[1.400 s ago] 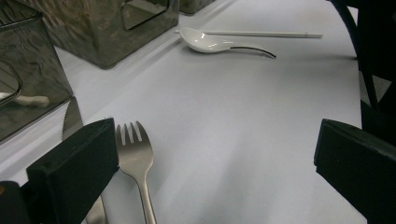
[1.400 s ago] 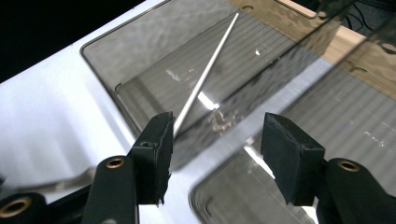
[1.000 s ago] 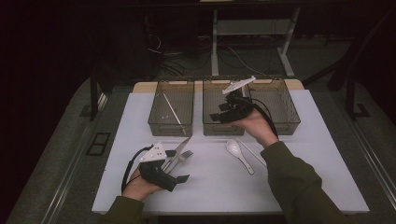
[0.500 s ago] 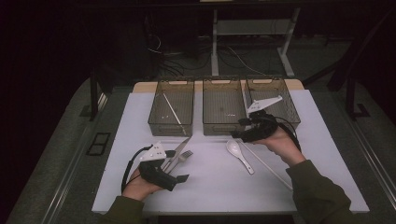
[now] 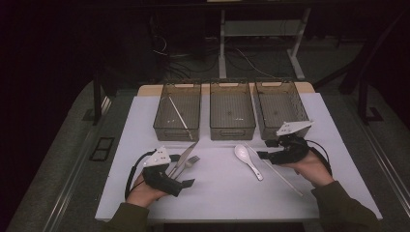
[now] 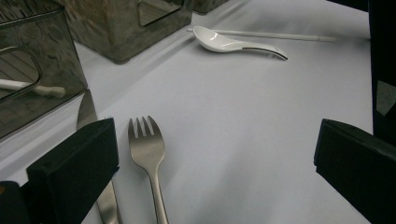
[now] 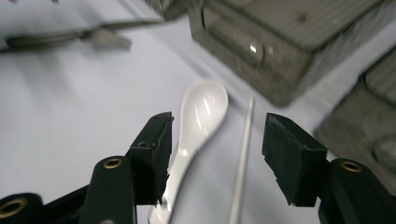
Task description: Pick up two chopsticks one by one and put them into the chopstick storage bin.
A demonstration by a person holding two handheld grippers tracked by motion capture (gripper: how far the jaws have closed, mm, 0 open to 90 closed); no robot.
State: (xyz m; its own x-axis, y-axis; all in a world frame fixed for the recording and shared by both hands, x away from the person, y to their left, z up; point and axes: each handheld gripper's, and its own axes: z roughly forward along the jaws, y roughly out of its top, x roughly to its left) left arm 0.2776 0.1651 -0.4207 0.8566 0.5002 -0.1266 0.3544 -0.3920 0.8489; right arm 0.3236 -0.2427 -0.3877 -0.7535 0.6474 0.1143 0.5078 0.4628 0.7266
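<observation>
- Right gripper (image 5: 263,149) low over the tabletop (image 5: 217,193), just in front of the right-hand bin (image 5: 270,131); jaws apart, having just been closing, with the white soup spoon (image 7: 201,112) and the loose chopstick (image 7: 243,154) both lying between them, neither yet pressed.
- Spoon on the tabletop ahead of the middle bin (image 5: 232,131), bowl toward the bins, handle toward the person; chopstick just beside it on the right, running along the same slant.
- Spoon probably glazed ceramic or hard plastic: stiff, smooth, likely slippery, liable to chip if dropped. Best taken across the narrow handle near its middle, not at the rounded bowl, where flat pads would likely slide.
- Chopstick light, thin and stiff, flat against the surface; likely to roll or pivot, so better pinched near its middle and squarely across.
- Risk, by judgement: catching both at once, given how close they lie.
- Left gripper (image 5: 181,170) resting at the near left of the tabletop, jaws wide apart and holding nothing; fork (image 6: 147,149) and table knife (image 6: 86,109) side by side at its left jaw.
- Count: three clear bins in a row; two chopsticks, one on the tabletop and the other (image 5: 178,115) inside the left-hand bin (image 5: 176,131); one spoon, one fork, one knife.
- Middle and right-hand bins apparently bare inside.
</observation>
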